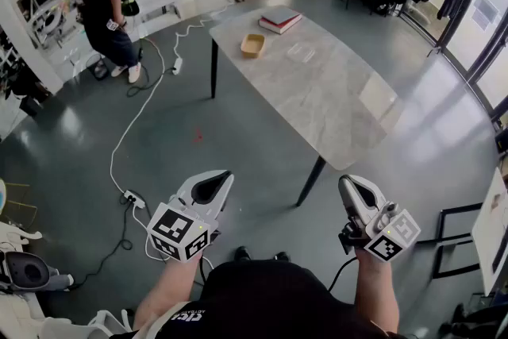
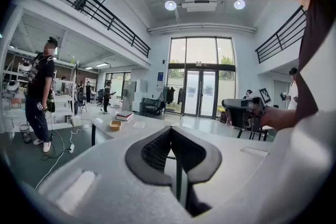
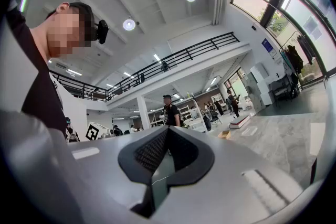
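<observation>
The marble-topped table (image 1: 333, 91) is the biggest thing ahead of me. It stands well apart from both tools, with open floor between. One of its dark legs shows at the near corner and one on the left side, and the top hides any others.

My forearms are bent in close to my body, and my shirt cuts them off at the bottom of the head view. The left gripper (image 1: 213, 186) points forward and slightly right. The right gripper (image 1: 352, 193) leans forward and slightly left. Both hang over the floor. Each gripper view shows the pads clenched tip to tip with nothing between them.

A white cable (image 1: 131, 131) trails across the floor on my left. At the table's far end lie red books (image 1: 279, 20), a clear sheet (image 1: 302, 52) that I cannot make out, and a small yellow tray (image 1: 253, 45).
</observation>
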